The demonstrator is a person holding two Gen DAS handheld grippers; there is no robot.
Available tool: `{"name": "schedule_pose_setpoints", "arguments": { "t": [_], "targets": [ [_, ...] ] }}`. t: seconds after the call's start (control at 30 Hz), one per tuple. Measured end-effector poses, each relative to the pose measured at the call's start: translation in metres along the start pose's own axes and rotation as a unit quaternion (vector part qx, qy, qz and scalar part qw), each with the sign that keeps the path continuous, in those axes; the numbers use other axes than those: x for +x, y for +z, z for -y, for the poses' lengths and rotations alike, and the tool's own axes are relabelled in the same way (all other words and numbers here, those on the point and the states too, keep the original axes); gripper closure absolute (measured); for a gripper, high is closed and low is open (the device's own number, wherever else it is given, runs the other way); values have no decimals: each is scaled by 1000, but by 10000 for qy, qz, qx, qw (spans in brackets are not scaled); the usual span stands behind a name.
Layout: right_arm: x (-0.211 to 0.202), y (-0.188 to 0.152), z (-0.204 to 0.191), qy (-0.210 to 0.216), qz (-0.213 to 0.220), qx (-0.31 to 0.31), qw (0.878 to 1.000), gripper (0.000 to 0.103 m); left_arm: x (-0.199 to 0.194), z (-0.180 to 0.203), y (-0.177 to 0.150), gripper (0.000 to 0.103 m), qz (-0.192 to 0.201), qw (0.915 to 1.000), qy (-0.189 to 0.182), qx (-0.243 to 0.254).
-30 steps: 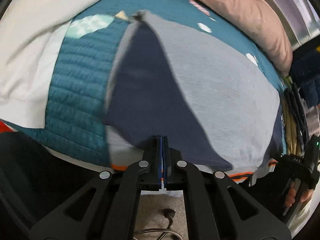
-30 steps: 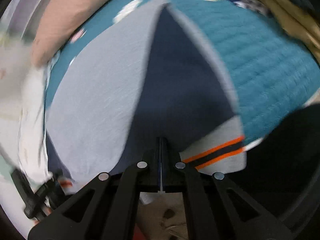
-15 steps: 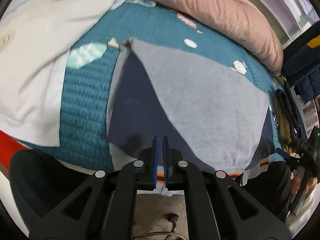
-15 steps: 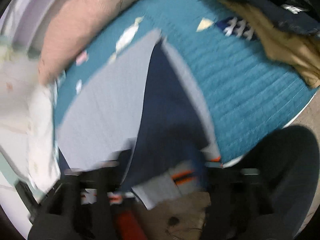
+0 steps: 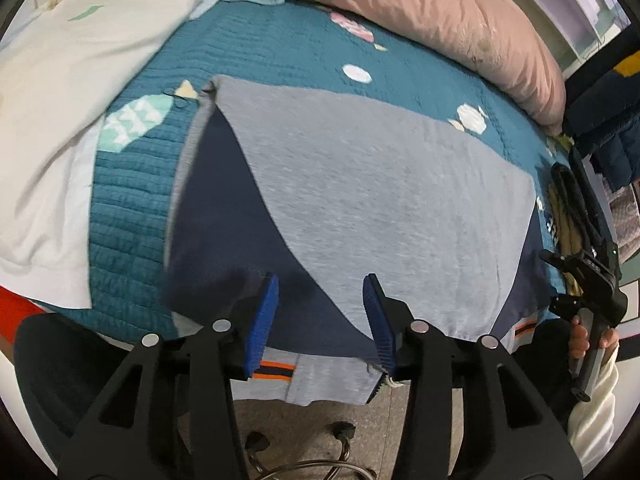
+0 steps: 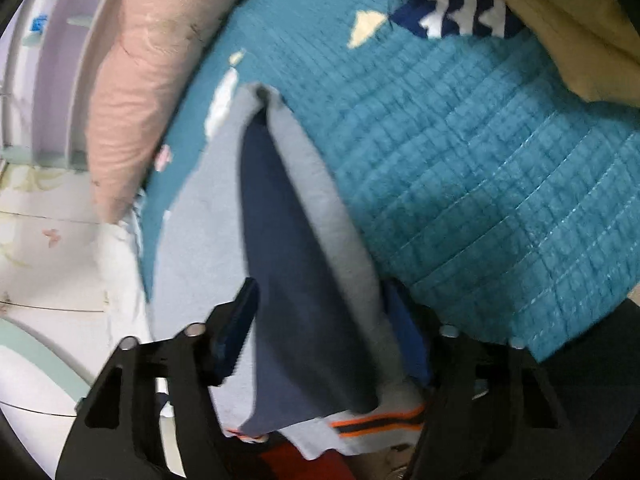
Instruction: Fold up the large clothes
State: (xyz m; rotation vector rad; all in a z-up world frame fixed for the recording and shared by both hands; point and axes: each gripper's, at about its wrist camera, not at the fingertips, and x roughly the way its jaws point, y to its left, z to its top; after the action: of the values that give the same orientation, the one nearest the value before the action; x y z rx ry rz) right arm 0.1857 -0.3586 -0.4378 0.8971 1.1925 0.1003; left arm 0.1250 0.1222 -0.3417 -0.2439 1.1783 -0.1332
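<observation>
A large grey and navy garment [image 5: 384, 200] lies flat on the teal quilt [image 5: 132, 216], its sides folded in as navy triangles, its orange-striped cuffs [image 5: 276, 372] hanging over the near bed edge. My left gripper [image 5: 320, 300] is open and empty above the near navy fold. My right gripper [image 6: 320, 316] is open above the other navy fold [image 6: 288, 264] with nothing gripped; it also shows in the left wrist view [image 5: 588, 280], at the garment's right edge.
A pink duvet [image 5: 420, 12] lies along the far side of the bed. A white blanket [image 5: 60, 80] is at the left. Dark and tan clothes [image 6: 560, 12] are piled at the right. Floor with a cable [image 5: 320, 460] is below the bed edge.
Both grippers were shut on the garment's near corners; both have opened and let go. The garment has settled flat and both grippers have pulled back a little.
</observation>
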Motion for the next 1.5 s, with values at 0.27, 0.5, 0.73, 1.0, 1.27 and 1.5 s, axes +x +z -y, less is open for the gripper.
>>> {"name": "schedule_pose_setpoints", "arguments": {
  "t": [0.27, 0.5, 0.73, 1.0, 1.27, 1.5],
  "targets": [
    [-14, -8, 0, -27, -22, 17, 10000, 74, 12, 21, -5, 56, -164, 9993, 87, 313],
    [0, -14, -7, -354, -154, -429, 9983, 73, 18, 41, 6, 56, -163, 9993, -55, 341],
    [2, -15, 2, -14, -64, -416, 9991, 75, 27, 69, 35, 56, -101, 9985, -85, 529],
    [1, -22, -3, -293, 118, -819, 9961, 76, 52, 103, 106, 92, -260, 9990, -235, 279],
    [7, -21, -9, -481, 187, -1057, 9931, 76, 117, 134, 162, 102, -835, 9960, -68, 312],
    [9, -19, -12, -433, 157, -1052, 9934, 75, 164, 112, 156, 103, -1571, 9874, -139, -147]
  ]
}}
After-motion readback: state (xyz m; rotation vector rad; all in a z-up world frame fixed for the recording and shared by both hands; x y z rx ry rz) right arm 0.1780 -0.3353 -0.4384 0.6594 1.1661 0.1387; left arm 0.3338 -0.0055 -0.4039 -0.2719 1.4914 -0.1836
